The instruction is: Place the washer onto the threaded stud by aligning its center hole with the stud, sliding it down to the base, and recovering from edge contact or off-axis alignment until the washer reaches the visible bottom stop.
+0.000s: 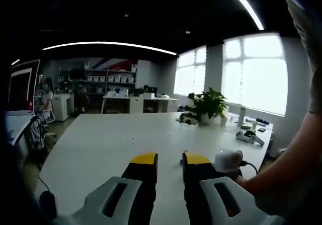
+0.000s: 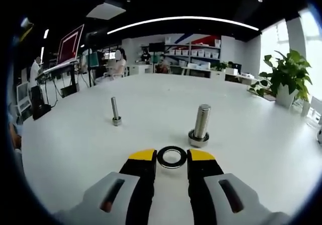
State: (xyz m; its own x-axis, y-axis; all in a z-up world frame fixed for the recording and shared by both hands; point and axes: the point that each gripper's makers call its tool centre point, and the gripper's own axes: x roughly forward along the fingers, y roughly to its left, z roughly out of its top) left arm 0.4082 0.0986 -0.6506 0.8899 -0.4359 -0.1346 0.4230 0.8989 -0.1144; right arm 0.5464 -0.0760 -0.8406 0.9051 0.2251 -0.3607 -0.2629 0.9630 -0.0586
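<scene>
Seemingly for a pinch, the right gripper [image 2: 171, 158] brackets the flat washer [image 2: 171, 156] — jaws parted, ungripped — near the threaded stud [image 2: 200, 125], while the left gripper [image 1: 170, 160] idles open-jawed, empty.

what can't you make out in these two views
- Right gripper view: whether the washer is pinched by the right gripper or just lies on the table between its jaws.
- Right gripper view: thread detail on the small stud; too small.
- Left gripper view: the white object near the left gripper is blurred, partly hidden by a jaw.
</scene>
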